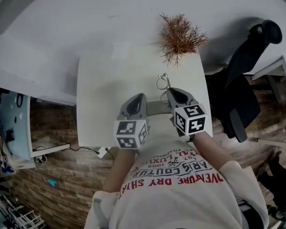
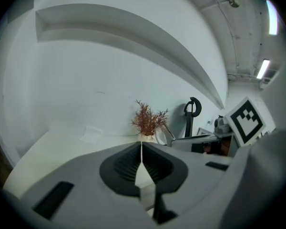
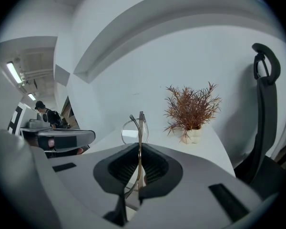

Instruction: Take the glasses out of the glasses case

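Note:
Thin wire-framed glasses point(image 1: 162, 81) are held above the white table point(image 1: 100, 94). My right gripper point(image 1: 173, 90) is shut on them. In the right gripper view a metal temple runs between the pads point(image 3: 150, 163) of the right gripper point(image 3: 139, 149), and a round lens of the glasses point(image 3: 132, 130) stands up just past the tips. The grey glasses case point(image 1: 155, 108) lies open between the two grippers, seen as the case point(image 3: 62, 136) at left there and as the case point(image 2: 195, 140) in the left gripper view. My left gripper point(image 1: 139, 98) sits beside it. In its own view the left gripper point(image 2: 141, 149) has its tips together and holds nothing.
A dried reddish plant point(image 1: 180, 35) in a small pot stands at the table's far edge. A black office chair point(image 1: 243, 80) is to the right of the table. A sheet of paper point(image 2: 90, 134) lies at the far left. White walls rise behind the table.

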{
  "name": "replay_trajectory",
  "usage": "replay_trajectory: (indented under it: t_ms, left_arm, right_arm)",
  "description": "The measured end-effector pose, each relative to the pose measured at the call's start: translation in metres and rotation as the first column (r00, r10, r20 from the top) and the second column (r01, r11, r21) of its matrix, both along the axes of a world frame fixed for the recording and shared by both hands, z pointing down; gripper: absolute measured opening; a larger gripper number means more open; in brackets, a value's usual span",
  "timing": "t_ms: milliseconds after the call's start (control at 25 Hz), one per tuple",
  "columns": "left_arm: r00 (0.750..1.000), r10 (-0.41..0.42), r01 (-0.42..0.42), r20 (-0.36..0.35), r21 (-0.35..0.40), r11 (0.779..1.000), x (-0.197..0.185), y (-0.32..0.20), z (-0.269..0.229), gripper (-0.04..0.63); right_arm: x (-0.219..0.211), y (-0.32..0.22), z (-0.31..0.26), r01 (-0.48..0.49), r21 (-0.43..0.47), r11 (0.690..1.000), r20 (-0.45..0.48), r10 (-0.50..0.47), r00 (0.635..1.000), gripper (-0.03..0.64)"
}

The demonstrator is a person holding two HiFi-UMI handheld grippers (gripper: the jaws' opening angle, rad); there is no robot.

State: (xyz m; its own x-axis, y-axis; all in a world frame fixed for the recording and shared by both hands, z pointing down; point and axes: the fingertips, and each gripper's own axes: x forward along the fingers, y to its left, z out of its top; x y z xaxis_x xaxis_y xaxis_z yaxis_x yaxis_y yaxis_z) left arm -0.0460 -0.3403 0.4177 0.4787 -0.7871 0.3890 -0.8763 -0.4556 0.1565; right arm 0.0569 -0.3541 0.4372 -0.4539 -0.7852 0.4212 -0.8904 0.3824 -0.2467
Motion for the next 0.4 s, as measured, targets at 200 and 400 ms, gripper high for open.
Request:
replay_trajectory:
  t_ms: [200, 400]
  left_arm:
    - [1.000, 0.000, 0.000, 0.000, -0.003, 1.000, 0.0007, 0.0015, 0.0009, 0.009]
    - [1.000, -0.009, 0.009, -0.004, -0.002, 1.000, -0.0026, 0.0023, -0.0002, 0.009]
  right_arm:
    - [0.0015, 0.0018, -0.0004, -0.001, 0.000, 1.000, 0.003, 0.001, 1.000, 0.025]
    - [0.0060, 0.0043, -0.0010, -0.019, 0.006, 1.000, 0.001, 0.019, 1.000, 0.025]
